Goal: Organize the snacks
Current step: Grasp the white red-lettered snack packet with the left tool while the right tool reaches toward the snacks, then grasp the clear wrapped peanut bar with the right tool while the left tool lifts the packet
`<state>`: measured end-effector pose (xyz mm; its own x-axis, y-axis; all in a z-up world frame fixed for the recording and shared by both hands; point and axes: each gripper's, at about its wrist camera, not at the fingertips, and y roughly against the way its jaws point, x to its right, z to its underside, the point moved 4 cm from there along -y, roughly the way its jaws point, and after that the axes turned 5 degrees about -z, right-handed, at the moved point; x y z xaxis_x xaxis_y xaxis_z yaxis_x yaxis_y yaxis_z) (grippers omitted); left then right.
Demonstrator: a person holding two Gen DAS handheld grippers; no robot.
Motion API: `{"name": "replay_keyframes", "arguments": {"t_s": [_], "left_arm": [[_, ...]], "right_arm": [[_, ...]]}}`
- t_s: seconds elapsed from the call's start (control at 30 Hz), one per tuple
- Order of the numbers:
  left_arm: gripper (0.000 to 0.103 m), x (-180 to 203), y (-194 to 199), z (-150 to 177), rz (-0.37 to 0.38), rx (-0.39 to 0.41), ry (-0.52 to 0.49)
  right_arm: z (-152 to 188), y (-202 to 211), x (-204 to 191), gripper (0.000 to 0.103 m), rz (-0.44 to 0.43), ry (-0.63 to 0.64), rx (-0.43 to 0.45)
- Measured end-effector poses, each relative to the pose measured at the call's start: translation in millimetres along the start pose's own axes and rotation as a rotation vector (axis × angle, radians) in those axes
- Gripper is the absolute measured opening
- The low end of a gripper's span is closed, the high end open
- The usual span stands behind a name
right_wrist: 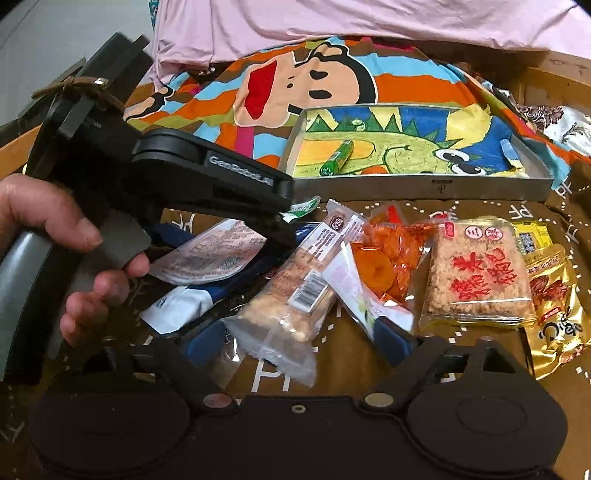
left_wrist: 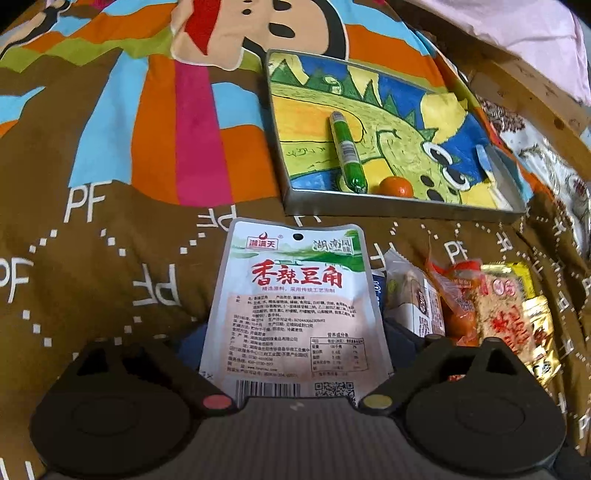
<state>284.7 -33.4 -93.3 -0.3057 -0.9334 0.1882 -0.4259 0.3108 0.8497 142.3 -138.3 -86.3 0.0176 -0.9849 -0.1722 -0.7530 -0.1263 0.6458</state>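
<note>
My left gripper [left_wrist: 295, 332] is shut on a white spicy-bean packet [left_wrist: 295, 295] with red lettering and holds it over the bedspread, just in front of the metal tray [left_wrist: 369, 205]. The tray, lined with a dinosaur drawing, holds a green sausage stick [left_wrist: 347, 151] and a small orange [left_wrist: 397, 186]. In the right wrist view the left gripper [right_wrist: 284, 225] pinches the same packet [right_wrist: 210, 254]. My right gripper [right_wrist: 295, 332] is open around a clear-wrapped puffed-rice bar [right_wrist: 291, 291], its blue fingers [right_wrist: 393, 338] on either side.
A snack pile lies on the bedspread: an orange dried-fruit bag [right_wrist: 388, 254], a rice-crisp block [right_wrist: 476, 273], a gold packet [right_wrist: 554, 302] and a yellow packet [right_wrist: 532, 232]. A pink pillow [right_wrist: 332, 22] and a wooden bed frame [right_wrist: 554, 81] lie behind the tray [right_wrist: 443, 184].
</note>
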Motion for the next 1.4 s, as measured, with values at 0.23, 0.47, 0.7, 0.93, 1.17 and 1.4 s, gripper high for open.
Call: {"name": "replay_keyframes", "arguments": {"t_s": [0.23, 0.47, 0.7, 0.93, 1.17, 1.4], "left_arm": [[0.079, -22.7, 8.5, -1.7, 0.073, -0.009, 0.137], [0.076, -32.6, 6.5, -1.2, 0.112, -0.016, 0.215], [0.069, -34.2, 12.7, 5.5, 0.106, 0.000, 0.235], [0.061, -37.6, 33.4, 29.6, 0.129, -0.017, 0.284], [0.058, -38.2, 49.8, 52.3, 0.091, -0.041, 0.329], [0.058, -41.2, 51.9, 56.0, 0.071, -0.033, 0.364]], "right_arm": [[3.1, 7.4, -1.1, 0.063, 0.008, -0.010, -0.002], [0.0, 6.9, 2.6, 0.069, -0.018, -0.040, 0.012], [-3.6, 6.5, 8.8, 0.040, -0.042, -0.110, 0.008], [7.6, 11.5, 13.7, 0.012, -0.033, -0.153, -0.045], [8.5, 23.3, 15.2, 0.055, -0.101, -0.173, 0.019], [-5.2, 4.8, 34.5, 0.059, -0.164, -0.332, 0.035]]}}
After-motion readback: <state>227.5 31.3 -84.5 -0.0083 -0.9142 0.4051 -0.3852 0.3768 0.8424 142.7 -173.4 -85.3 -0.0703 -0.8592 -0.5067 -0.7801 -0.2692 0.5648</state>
